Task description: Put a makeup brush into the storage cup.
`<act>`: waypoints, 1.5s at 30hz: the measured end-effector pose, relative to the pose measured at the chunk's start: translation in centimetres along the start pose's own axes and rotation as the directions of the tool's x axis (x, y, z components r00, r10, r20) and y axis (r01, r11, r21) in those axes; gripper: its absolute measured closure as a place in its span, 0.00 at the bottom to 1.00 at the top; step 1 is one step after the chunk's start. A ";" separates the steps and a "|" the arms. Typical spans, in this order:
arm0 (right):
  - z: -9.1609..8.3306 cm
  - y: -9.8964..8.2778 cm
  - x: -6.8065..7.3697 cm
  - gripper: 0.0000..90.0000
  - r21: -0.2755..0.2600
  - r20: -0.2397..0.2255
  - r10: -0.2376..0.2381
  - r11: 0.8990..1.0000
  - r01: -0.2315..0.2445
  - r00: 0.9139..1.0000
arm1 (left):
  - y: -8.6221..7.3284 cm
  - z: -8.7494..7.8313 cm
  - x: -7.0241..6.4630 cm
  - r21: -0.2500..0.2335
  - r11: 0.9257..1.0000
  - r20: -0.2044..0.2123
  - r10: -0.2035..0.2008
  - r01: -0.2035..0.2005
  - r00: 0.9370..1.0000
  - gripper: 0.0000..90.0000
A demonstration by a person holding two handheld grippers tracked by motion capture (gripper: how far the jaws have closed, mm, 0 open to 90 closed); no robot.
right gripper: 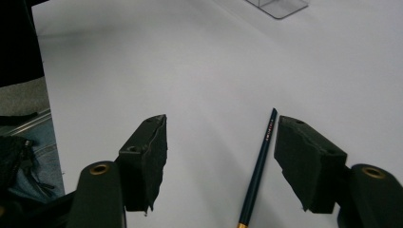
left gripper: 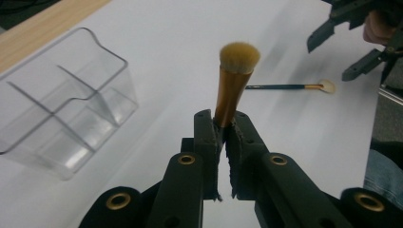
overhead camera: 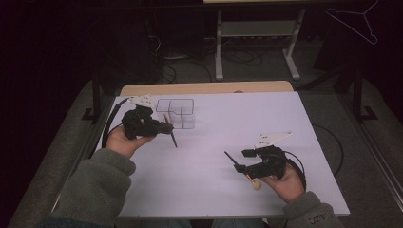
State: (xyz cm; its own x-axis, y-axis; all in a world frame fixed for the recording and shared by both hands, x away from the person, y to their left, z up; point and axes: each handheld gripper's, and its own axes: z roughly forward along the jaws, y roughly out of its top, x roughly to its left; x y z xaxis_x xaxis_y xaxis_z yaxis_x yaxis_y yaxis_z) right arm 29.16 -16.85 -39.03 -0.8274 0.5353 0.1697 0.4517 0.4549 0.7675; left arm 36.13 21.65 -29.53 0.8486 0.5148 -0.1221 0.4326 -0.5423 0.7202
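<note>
My left gripper (overhead camera: 166,127) (left gripper: 223,123) is shut on a makeup brush (left gripper: 235,80) with a copper ferrule and tan bristles. It holds the brush off the table, just in front of a clear plastic organizer (overhead camera: 178,113) (left gripper: 62,104) with open compartments. In the high view the brush's black handle (overhead camera: 173,138) pokes down past the jaws. My right gripper (overhead camera: 241,160) (right gripper: 218,128) is open, low over the table. A second, thin brush (overhead camera: 248,176) (left gripper: 290,87) (right gripper: 259,166) with a dark teal handle lies flat between its jaws, near the right pad, untouched.
A white sheet (overhead camera: 228,118) covers the table, with a wooden strip (overhead camera: 204,88) along the far edge. A metal frame (overhead camera: 256,42) and cables stand on the dark floor beyond. A wire hanger (overhead camera: 361,21) hangs at the top right.
</note>
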 end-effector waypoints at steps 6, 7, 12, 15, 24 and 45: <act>-0.4 -0.4 -0.5 0.36 -0.003 0.009 0.021 1.000 -0.021 1.000 | 0.7 -0.8 1.4 -0.004 1.000 -0.027 -0.021 0.021 0.999 0.92; -0.6 -0.5 -0.7 0.36 -0.008 0.015 0.024 1.000 -0.024 1.000 | 1.0 -1.0 2.0 -0.005 1.000 -0.033 -0.027 0.026 0.999 0.92; -0.8 -0.6 -1.0 0.34 -0.007 0.019 0.034 0.999 -0.034 0.999 | 1.7 -1.5 3.3 -0.013 0.999 -0.050 -0.046 0.045 0.998 0.92; -0.8 -0.7 -1.2 0.34 -0.007 0.022 0.035 0.999 -0.035 0.999 | 2.1 -1.8 4.1 -0.018 0.998 -0.062 -0.060 0.059 0.996 0.92; -0.7 -0.8 -1.4 0.32 0.008 0.027 0.043 0.999 -0.043 0.999 | 3.5 -2.8 6.4 -0.050 0.994 -0.089 -0.098 0.094 0.991 0.92; -1.5 -1.0 -2.2 0.31 -0.016 0.028 0.048 0.999 -0.048 0.998 | 6.5 -3.3 10.0 -0.101 0.984 -0.152 -0.162 0.148 0.975 0.92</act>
State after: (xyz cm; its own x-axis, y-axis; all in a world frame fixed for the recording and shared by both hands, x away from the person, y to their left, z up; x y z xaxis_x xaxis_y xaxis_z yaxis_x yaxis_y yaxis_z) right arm 30.00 -19.49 -39.28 -0.7950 0.5765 0.1887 0.4850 0.4173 0.7686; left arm 46.40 25.49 -23.87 0.7107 0.6910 -0.1316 0.5200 -0.3902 0.7598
